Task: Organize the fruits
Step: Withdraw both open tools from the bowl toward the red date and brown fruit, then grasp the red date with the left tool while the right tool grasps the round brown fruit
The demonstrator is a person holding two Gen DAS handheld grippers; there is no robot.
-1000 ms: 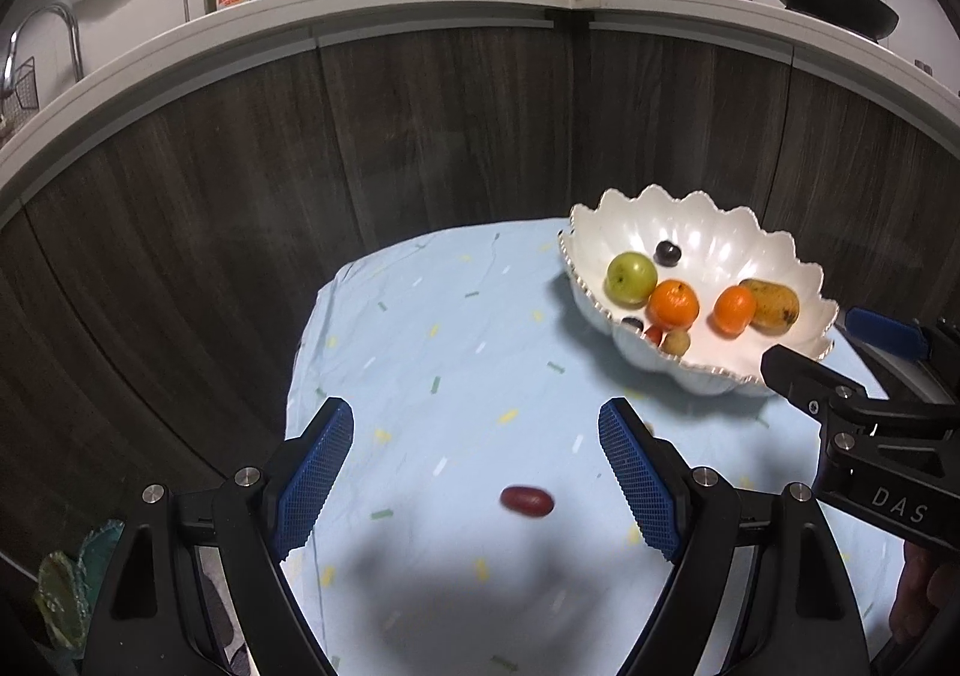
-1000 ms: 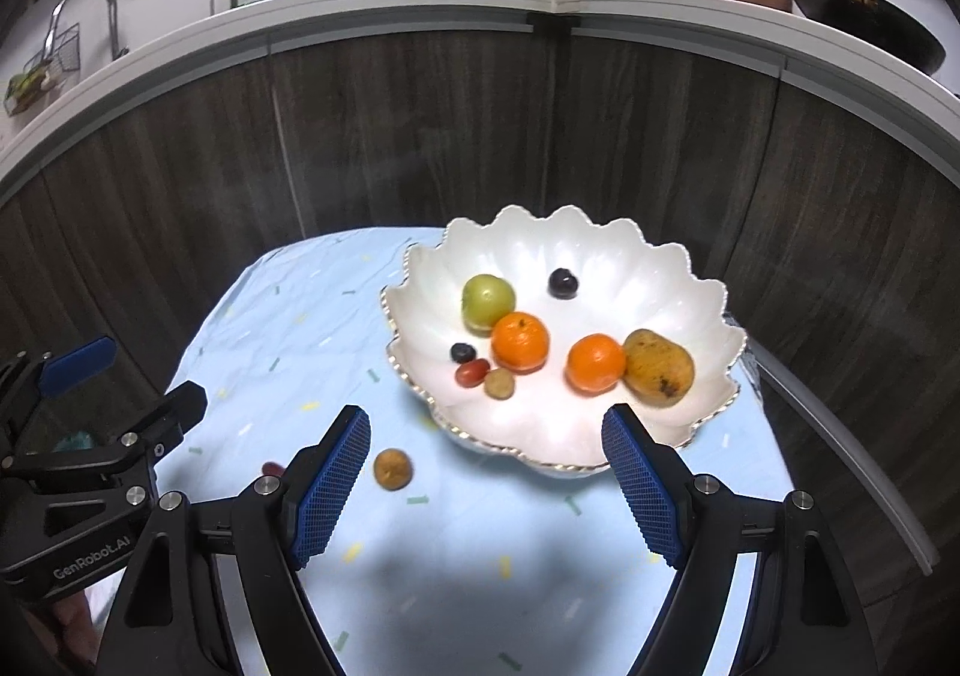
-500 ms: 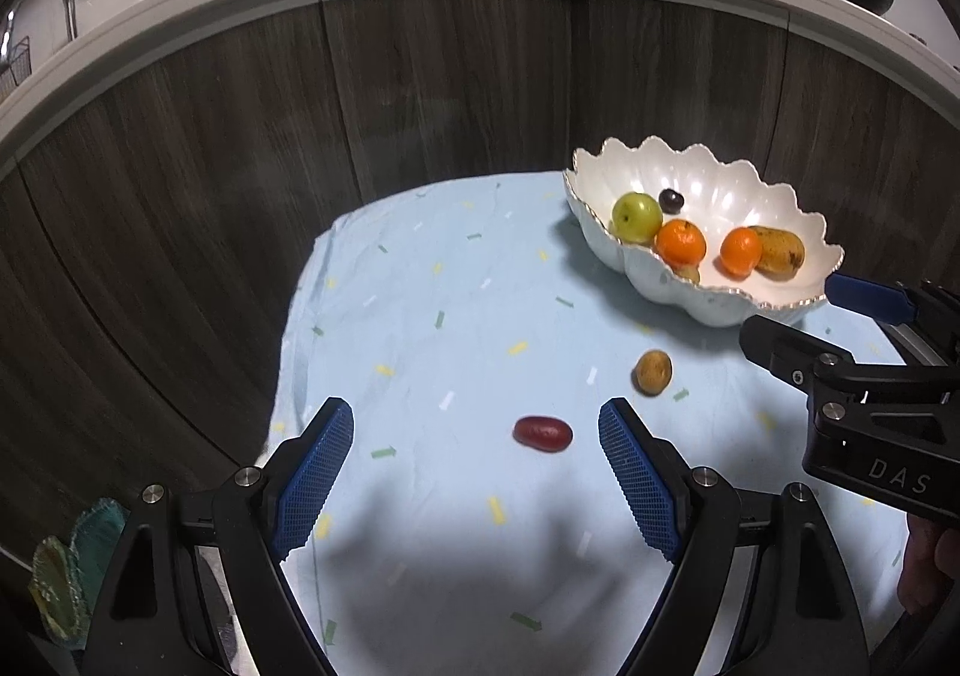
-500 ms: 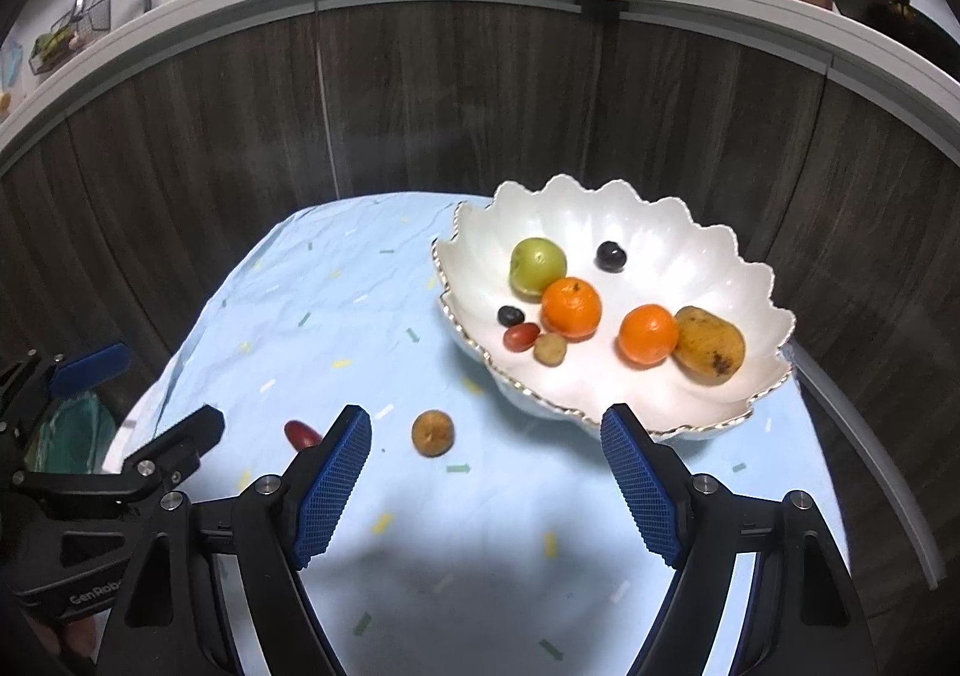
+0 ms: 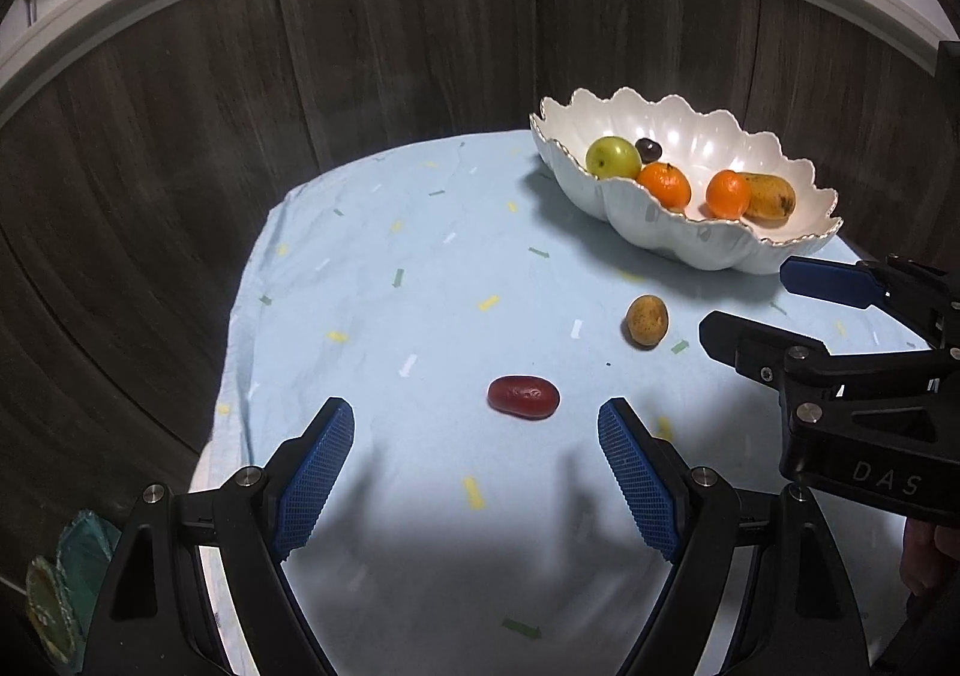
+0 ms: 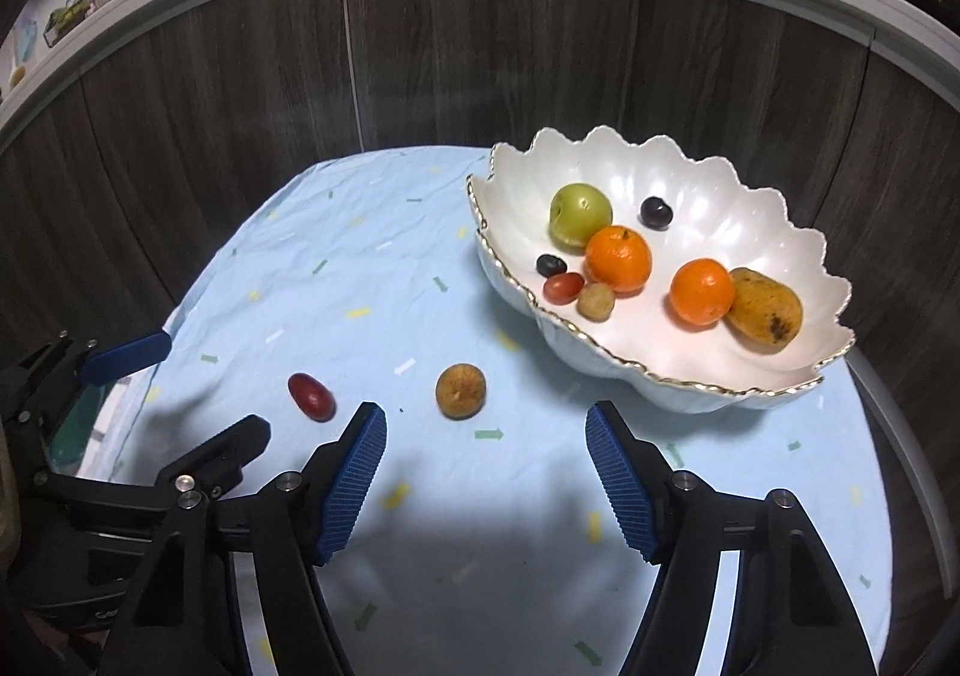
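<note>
Fruit on cloth: a red oval fruit (image 5: 523, 397) and a brown speckled round fruit (image 5: 647, 320) lie apart from each other on the light blue tablecloth (image 5: 384, 268), both outside the bowl.
Bowl: white scalloped bowl (image 6: 690, 184) with a gold rim stands on the far right part of the table.
Left tongs (image 5: 476, 469): spread wide, nothing between the blue pads; the red oval fruit lies just ahead of the gap.
Right tongs (image 6: 485, 475): jaws closing, nothing between them; the brown round fruit sits just ahead, nearer the left pad.
Only the right wrist view shows: the bowl's full floor, with a green round fruit (image 6: 579, 214), two oranges (image 6: 618, 259), a yellow-brown spotted fruit (image 6: 765, 305), two dark berries (image 6: 654, 211), a small red fruit (image 6: 563, 287) and a small tan fruit (image 6: 595, 301).
Only the left wrist view shows: the bowl from the side, its near wall hiding the small fruits; part of a hand (image 5: 927, 553) under the right tongs.
Shared: each view catches the other tongs at its edge.
</note>
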